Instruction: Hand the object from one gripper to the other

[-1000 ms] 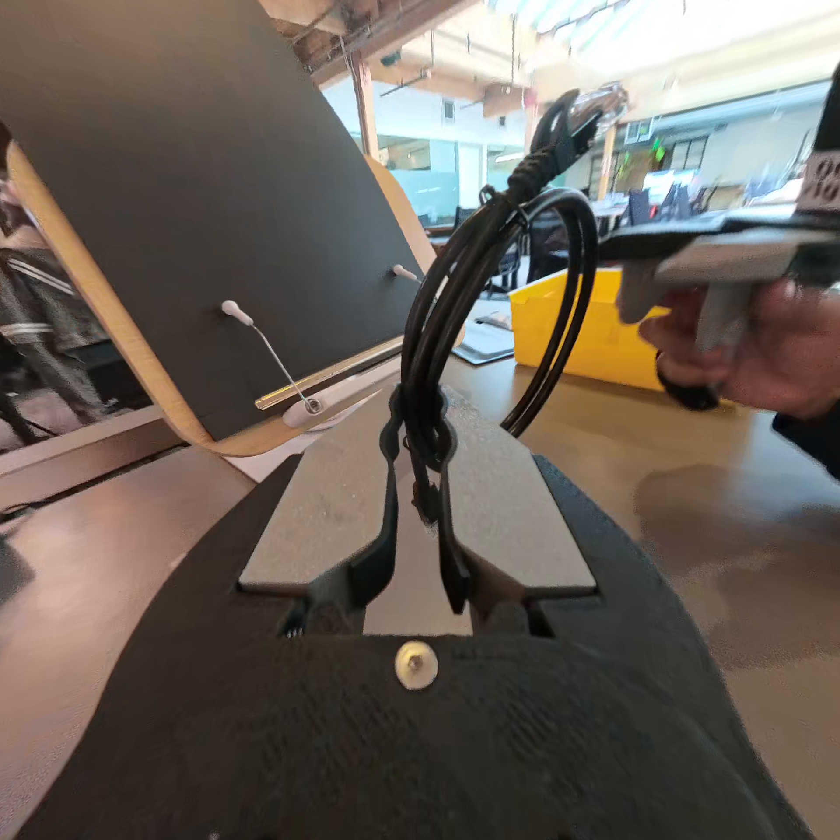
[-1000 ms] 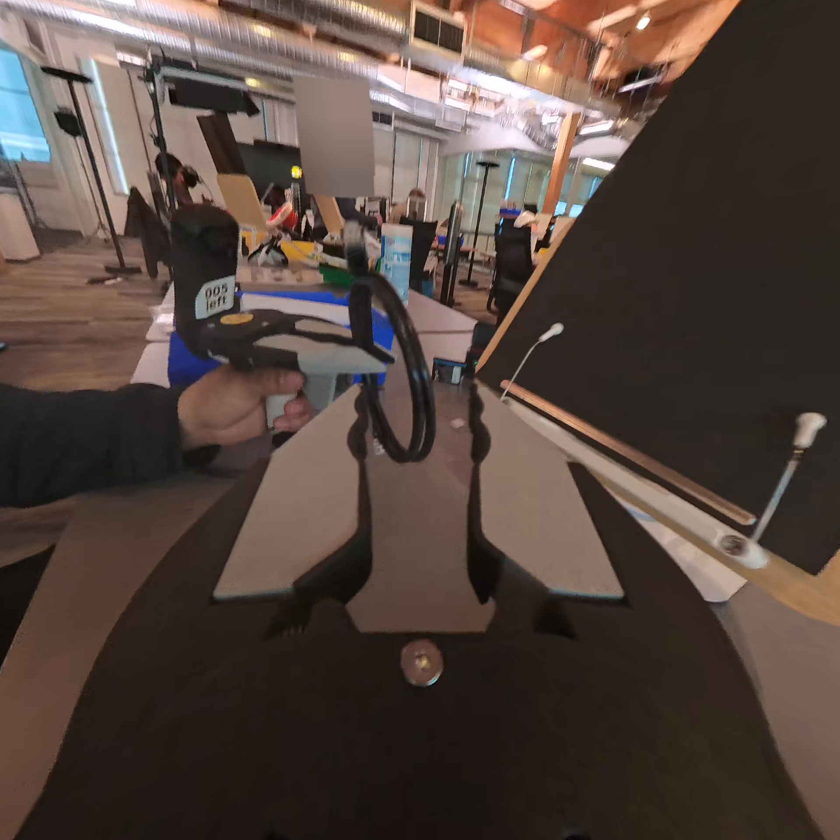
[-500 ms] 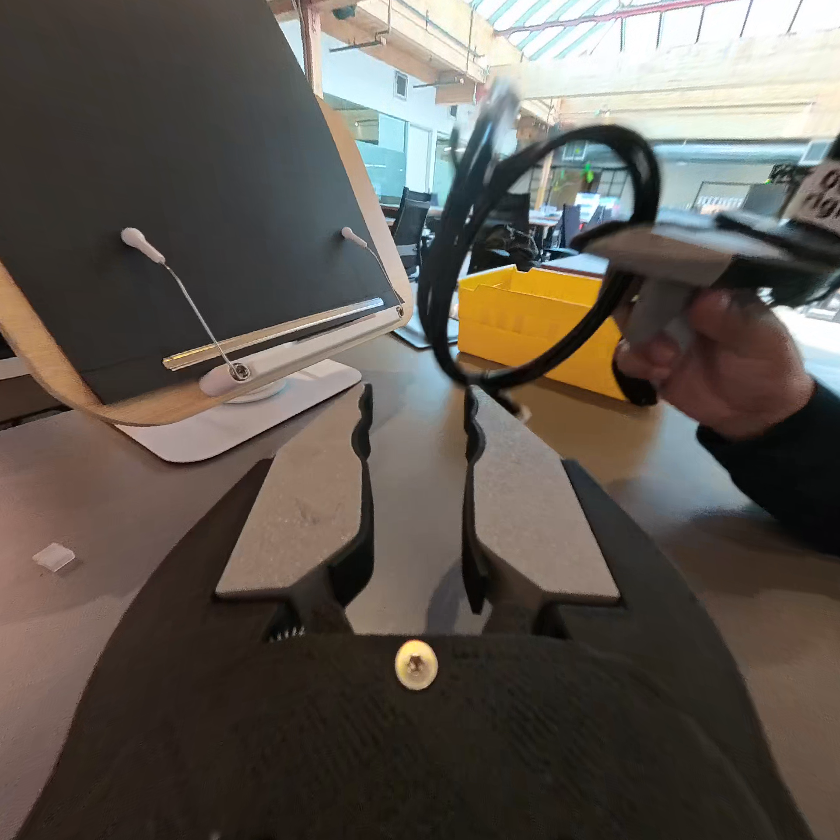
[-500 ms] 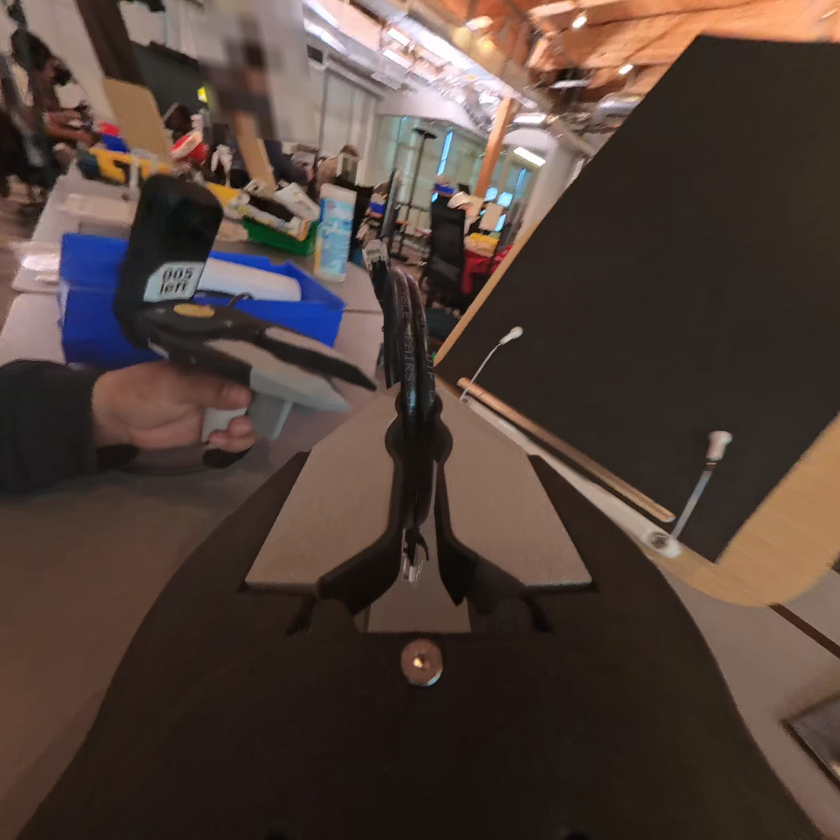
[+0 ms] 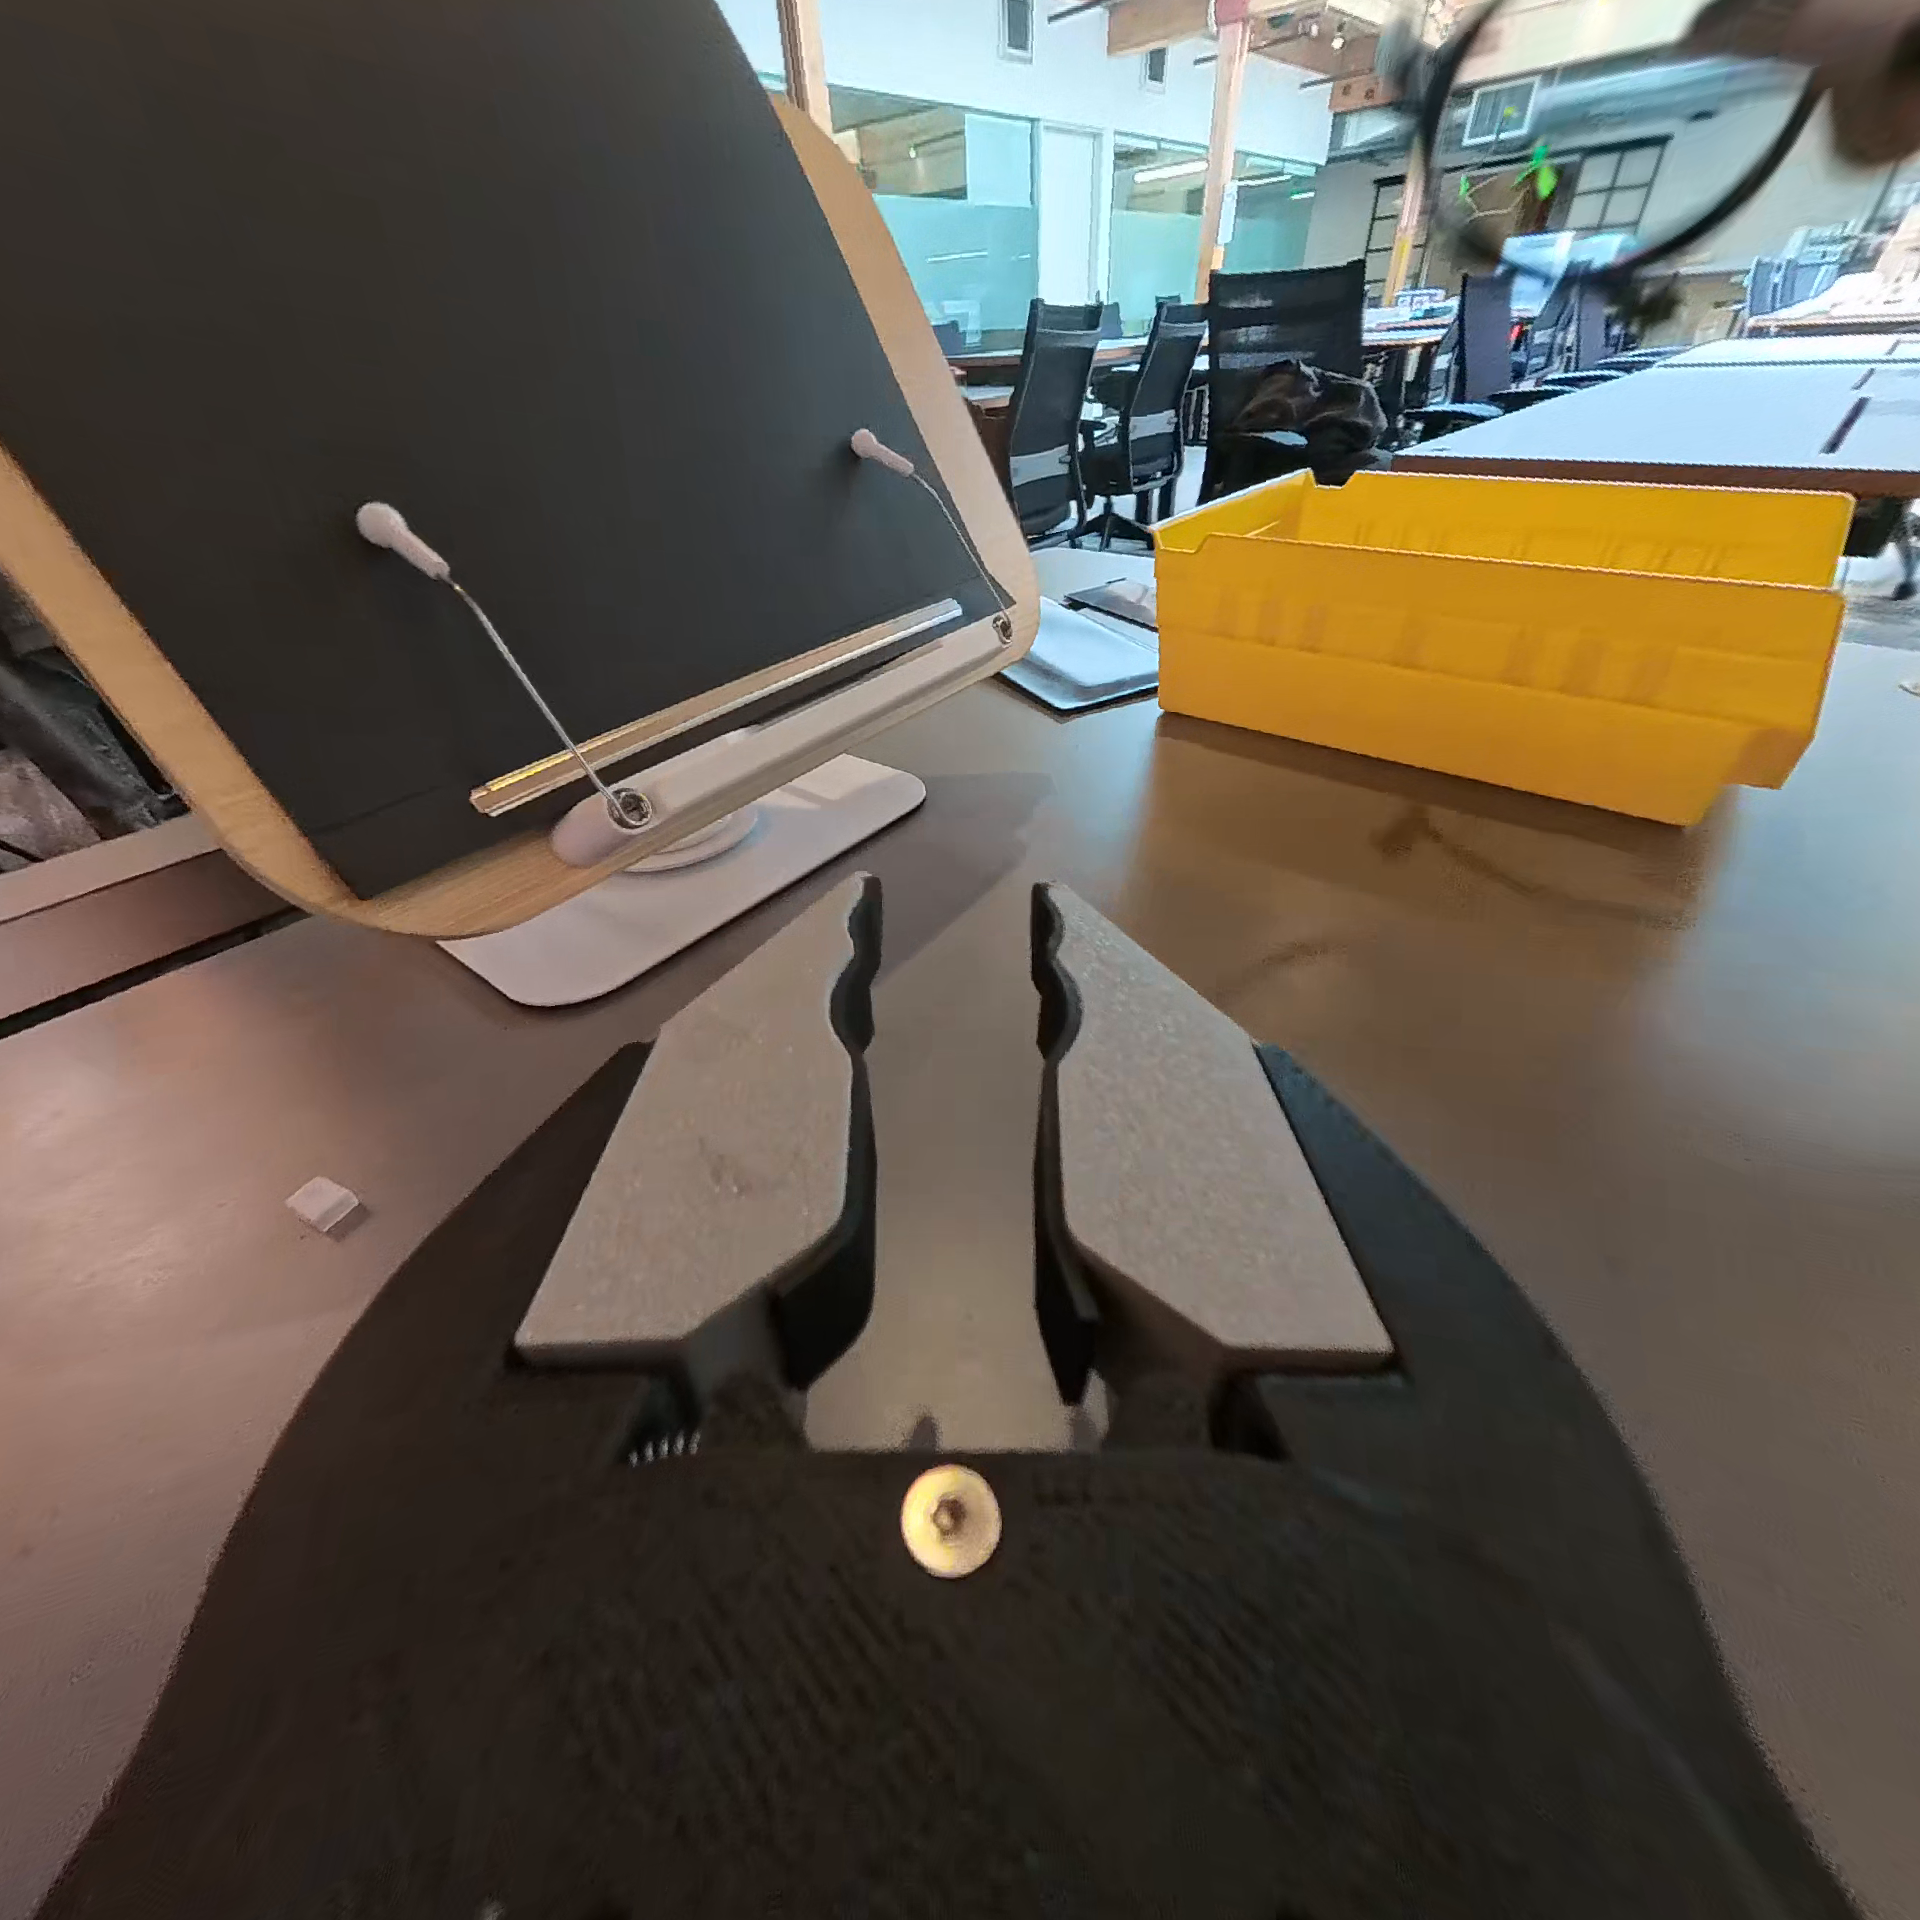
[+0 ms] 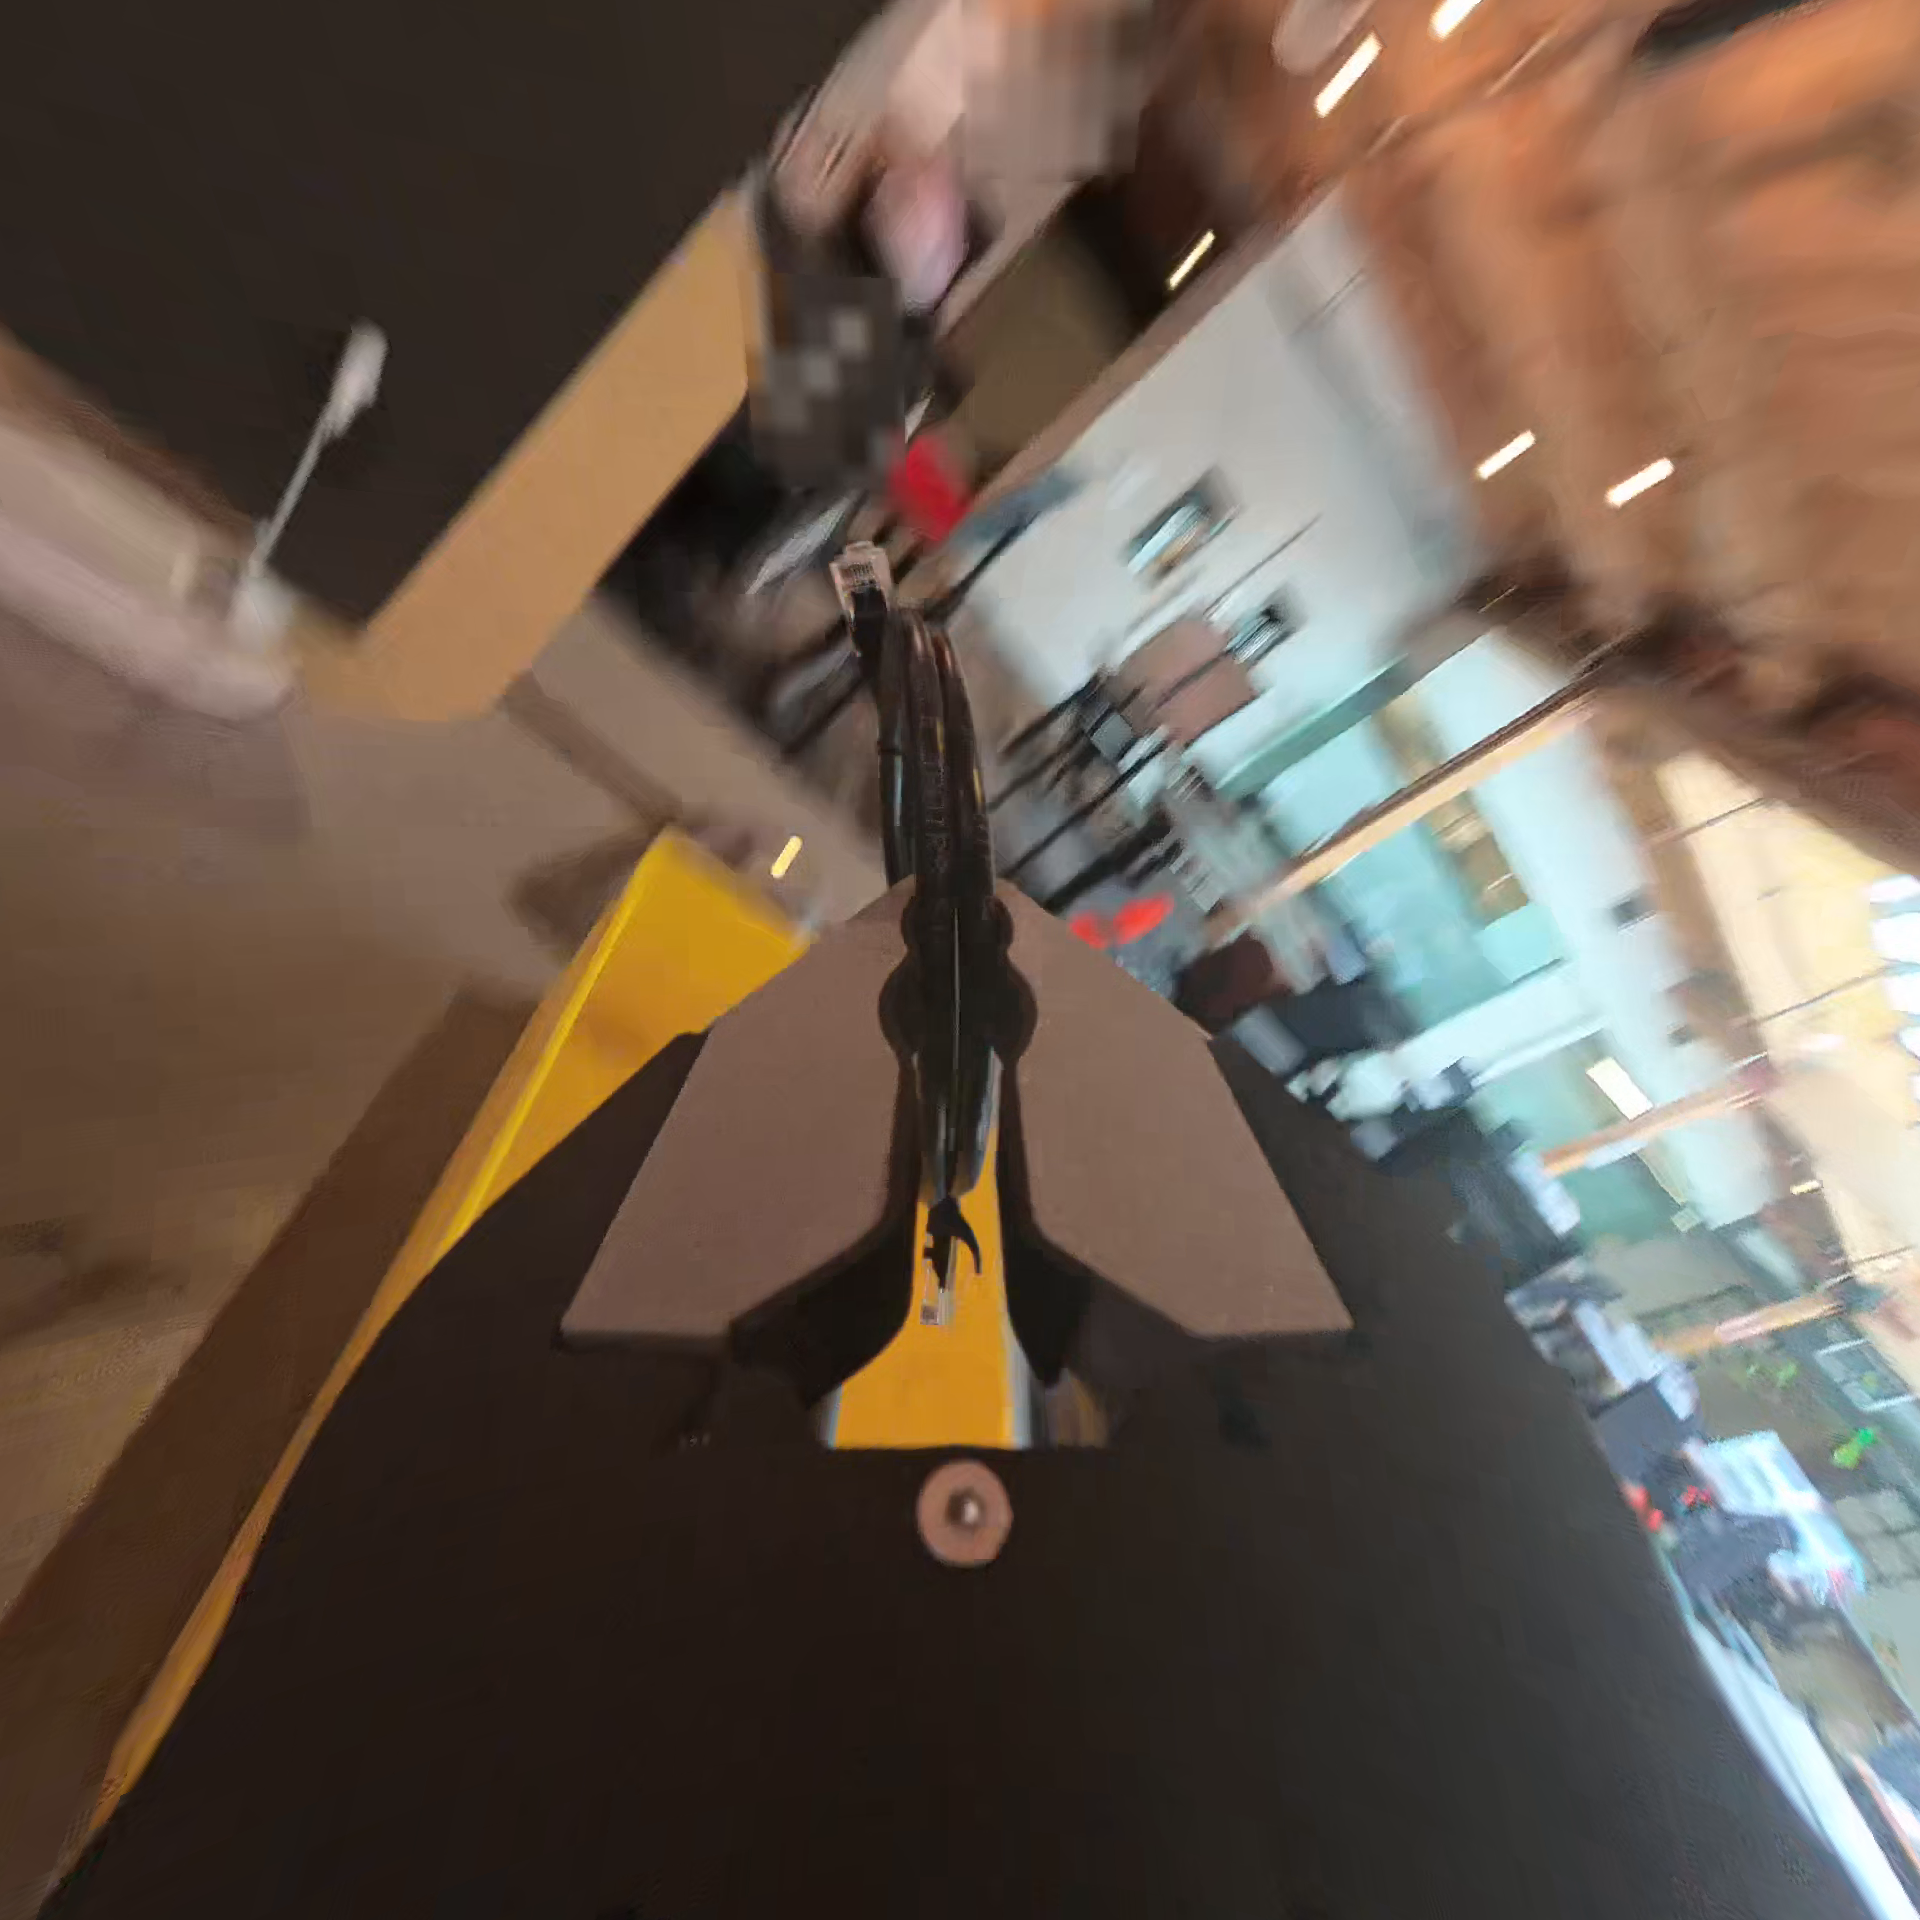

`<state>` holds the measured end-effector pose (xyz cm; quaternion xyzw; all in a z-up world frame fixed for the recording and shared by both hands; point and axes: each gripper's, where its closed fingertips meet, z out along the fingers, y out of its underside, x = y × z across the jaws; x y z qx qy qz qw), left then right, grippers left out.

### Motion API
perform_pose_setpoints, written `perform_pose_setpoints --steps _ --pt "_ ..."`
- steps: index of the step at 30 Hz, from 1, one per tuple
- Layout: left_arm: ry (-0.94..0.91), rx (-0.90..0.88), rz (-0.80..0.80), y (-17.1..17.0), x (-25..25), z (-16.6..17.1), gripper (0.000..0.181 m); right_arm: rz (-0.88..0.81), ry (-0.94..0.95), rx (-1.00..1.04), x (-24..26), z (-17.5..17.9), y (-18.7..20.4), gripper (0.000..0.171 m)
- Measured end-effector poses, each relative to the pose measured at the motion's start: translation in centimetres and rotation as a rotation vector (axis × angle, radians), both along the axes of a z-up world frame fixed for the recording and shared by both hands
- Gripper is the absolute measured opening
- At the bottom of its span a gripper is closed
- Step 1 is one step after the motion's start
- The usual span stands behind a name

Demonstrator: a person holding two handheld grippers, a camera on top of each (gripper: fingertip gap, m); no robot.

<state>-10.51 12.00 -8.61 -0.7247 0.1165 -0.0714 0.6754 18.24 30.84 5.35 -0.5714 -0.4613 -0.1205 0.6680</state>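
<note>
In the right wrist view the right gripper [image 6: 954, 935] sits at the centre of the frame with its 2 fingers [image 6: 790, 1122] pressed together on a coiled black cable [image 6: 930, 748]. The bundle rises out of the fingertips toward the upper middle of the frame, ending in a clear plug, while a second clear plug hangs down in the narrow gap between the fingers, lower centre. Everything behind it is smeared with motion blur and tilted; a yellow bin [image 6: 623, 997] shows at the left centre and a dark slanted board [image 6: 312, 156] fills the upper left. In the left wrist view the left gripper [image 5: 951, 914] takes up the lower half of the frame, its 2 fingers spread apart with bare brown table [image 5: 1455, 1039] showing between them and nothing in their grasp. The same cable [image 5: 1455, 145] appears as a blurred dark loop in the upper right corner, held high above the table and well apart from the left gripper. A book stand [image 5: 416, 416] with a black face and 2 wire page holders stands at the upper left, the yellow bin [image 5: 1486, 665] rests on the table at the right centre, and a small white piece [image 5: 322, 1205] lies on the table at the left.
</note>
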Motion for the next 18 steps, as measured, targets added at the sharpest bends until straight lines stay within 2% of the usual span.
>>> perform_pose_setpoints --steps 1,2,3,4,6,9,12,16,18 --pt "0.005 0.002 0.004 0.0 -0.1 0.0 0.026 -0.034 -0.091 -0.128 0.4 -3.6 1.2 0.012" --pt "0.004 0.002 0.005 0.0 -0.1 0.0 0.026 -0.089 -0.175 -0.232 1.3 -6.7 2.2 0.037" --pt "-0.002 -0.002 0.003 0.0 -0.1 -0.1 0.027 -0.142 -0.231 -0.299 2.1 -8.8 2.8 0.053" --pt "-0.009 -0.011 0.001 0.0 -0.1 -0.2 0.027 -0.167 -0.241 -0.328 2.4 -9.6 3.1 0.055" --pt "-0.017 -0.031 -0.003 0.2 -0.1 -0.6 0.029 -0.115 -0.163 -0.335 1.2 -8.4 2.2 0.056" --pt "-0.007 -0.051 -0.008 0.3 0.1 -1.1 0.029 0.082 0.015 -0.325 -3.0 -4.1 -1.5 0.049" --pt "0.012 -0.055 -0.006 0.4 0.2 -1.3 0.029 0.310 0.128 -0.407 -8.6 -2.0 -6.5 0.047" --pt "0.015 -0.062 -0.003 0.4 0.2 -1.4 0.028 0.586 0.179 -0.652 -16.7 -4.3 -13.1 0.045" --pt "0.010 -0.065 -0.003 0.4 0.1 -1.4 0.028 0.641 0.182 -0.740 -20.2 -6.9 -14.4 0.043"
